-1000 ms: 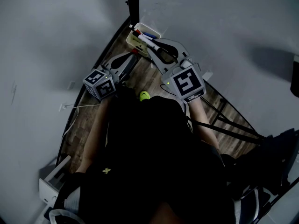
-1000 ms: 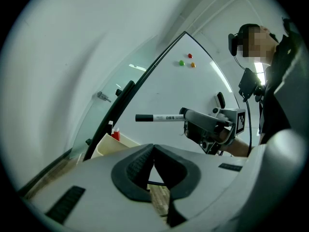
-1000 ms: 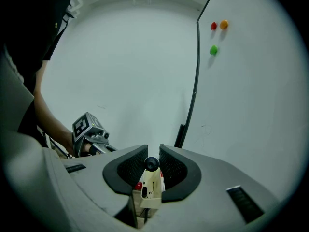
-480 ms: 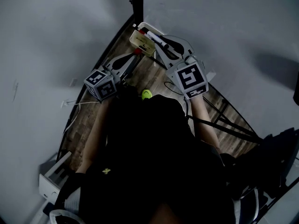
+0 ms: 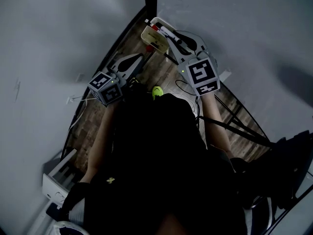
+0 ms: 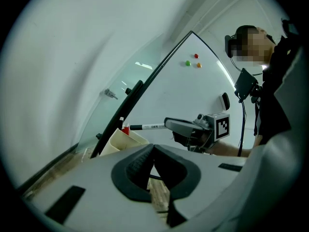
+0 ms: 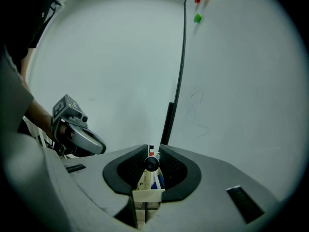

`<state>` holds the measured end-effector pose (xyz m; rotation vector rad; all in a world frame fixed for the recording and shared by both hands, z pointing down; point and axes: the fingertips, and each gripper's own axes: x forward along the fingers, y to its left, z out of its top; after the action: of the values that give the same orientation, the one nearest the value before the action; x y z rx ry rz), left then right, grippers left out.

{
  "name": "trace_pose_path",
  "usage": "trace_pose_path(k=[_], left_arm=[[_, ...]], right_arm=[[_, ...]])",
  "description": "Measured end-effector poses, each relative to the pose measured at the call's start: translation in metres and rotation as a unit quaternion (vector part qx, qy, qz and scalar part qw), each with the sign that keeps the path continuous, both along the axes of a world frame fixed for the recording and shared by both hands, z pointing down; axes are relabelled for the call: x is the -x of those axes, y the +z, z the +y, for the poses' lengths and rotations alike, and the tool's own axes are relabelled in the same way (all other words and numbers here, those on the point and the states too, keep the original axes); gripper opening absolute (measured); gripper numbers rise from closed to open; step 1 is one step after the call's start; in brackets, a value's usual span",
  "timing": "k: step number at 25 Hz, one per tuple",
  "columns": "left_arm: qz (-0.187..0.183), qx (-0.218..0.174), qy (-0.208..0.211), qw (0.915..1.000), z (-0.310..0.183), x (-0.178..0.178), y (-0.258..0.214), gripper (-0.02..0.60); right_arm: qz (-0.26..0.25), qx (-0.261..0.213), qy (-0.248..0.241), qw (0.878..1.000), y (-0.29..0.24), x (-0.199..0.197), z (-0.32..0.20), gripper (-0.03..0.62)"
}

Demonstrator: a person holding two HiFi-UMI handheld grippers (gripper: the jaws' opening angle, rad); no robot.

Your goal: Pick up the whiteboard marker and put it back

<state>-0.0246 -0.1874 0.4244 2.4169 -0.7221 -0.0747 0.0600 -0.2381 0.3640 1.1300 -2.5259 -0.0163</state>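
Observation:
A whiteboard marker (image 5: 167,33) with a white barrel and black cap is clamped in my right gripper (image 5: 172,38), which is shut on it. The right gripper view shows the marker (image 7: 151,164) end-on between the pads, right above a cream marker holder (image 7: 145,195) that has red and blue markers in it. From the left gripper view the marker (image 6: 149,126) sticks out level from the right gripper (image 6: 169,124) over the holder (image 6: 118,141). My left gripper (image 5: 142,57) hangs left of the holder (image 5: 153,39), its jaws (image 6: 153,149) shut on nothing.
The whiteboard (image 7: 241,81) with its black frame (image 7: 181,62) stands right behind the holder and carries three small magnets (image 7: 197,18). Wooden floor (image 5: 93,126) lies below, with a white cable (image 5: 83,111). A white box (image 5: 56,182) sits at the lower left.
My right gripper has moved with the marker further toward the whiteboard, still over the holder. The left gripper has hardly moved.

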Motion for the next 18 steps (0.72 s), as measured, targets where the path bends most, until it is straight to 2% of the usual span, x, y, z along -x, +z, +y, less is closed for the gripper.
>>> trace_pose_path(k=[6,18], left_arm=[[-0.002,0.012,-0.007,0.9999,-0.004,0.01,0.013,0.0],[-0.004,0.021,-0.001,0.9998,-0.002,0.015,0.004,0.0]], right_arm=[[0.006,0.018,0.008,1.0,0.025,-0.001,-0.013,0.089],[0.004,0.035,0.013,0.999,0.028,0.003,-0.018,0.089]])
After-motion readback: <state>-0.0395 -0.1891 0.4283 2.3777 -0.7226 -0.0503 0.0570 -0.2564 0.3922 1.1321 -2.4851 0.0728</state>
